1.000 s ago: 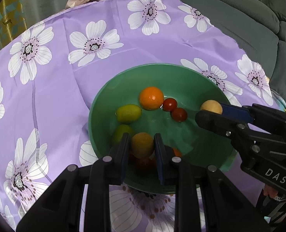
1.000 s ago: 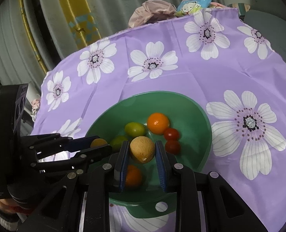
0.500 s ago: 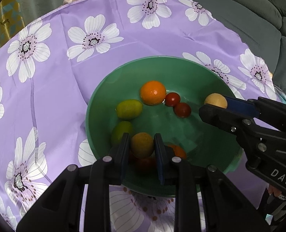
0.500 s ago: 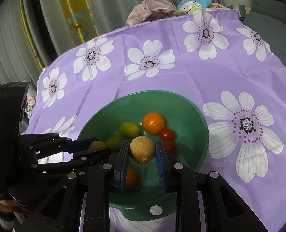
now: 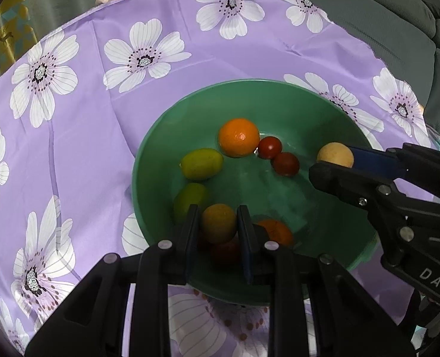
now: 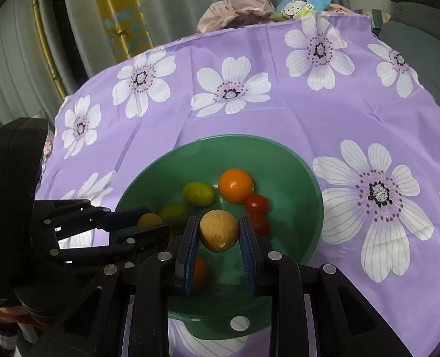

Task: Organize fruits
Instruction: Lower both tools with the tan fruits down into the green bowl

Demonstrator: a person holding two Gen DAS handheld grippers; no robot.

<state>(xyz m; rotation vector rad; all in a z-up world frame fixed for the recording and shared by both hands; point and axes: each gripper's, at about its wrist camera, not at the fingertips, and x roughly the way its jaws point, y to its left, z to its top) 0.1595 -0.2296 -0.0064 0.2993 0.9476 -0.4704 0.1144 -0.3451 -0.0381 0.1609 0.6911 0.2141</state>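
Fruit gathered in a green bowl [image 5: 324, 101] on a purple flowered cloth [image 5: 101, 95], with both grippers clenched on a piece above it.

Inside the bowl lie an orange [image 5: 238, 137] at the far side, two red tomatoes [image 5: 270, 147] touching just beside it, two green citrus fruits [image 5: 201, 163] nearer the rim, and another orange fruit [image 5: 275, 232] at the near wall. The left gripper [image 5: 218, 228] grips a dull orange fruit [image 5: 219, 223]; something reddish sits under it, possibly another tomato. The right gripper [image 6: 219, 232] grasps a tan round fruit [image 6: 219, 230] over the bowl.
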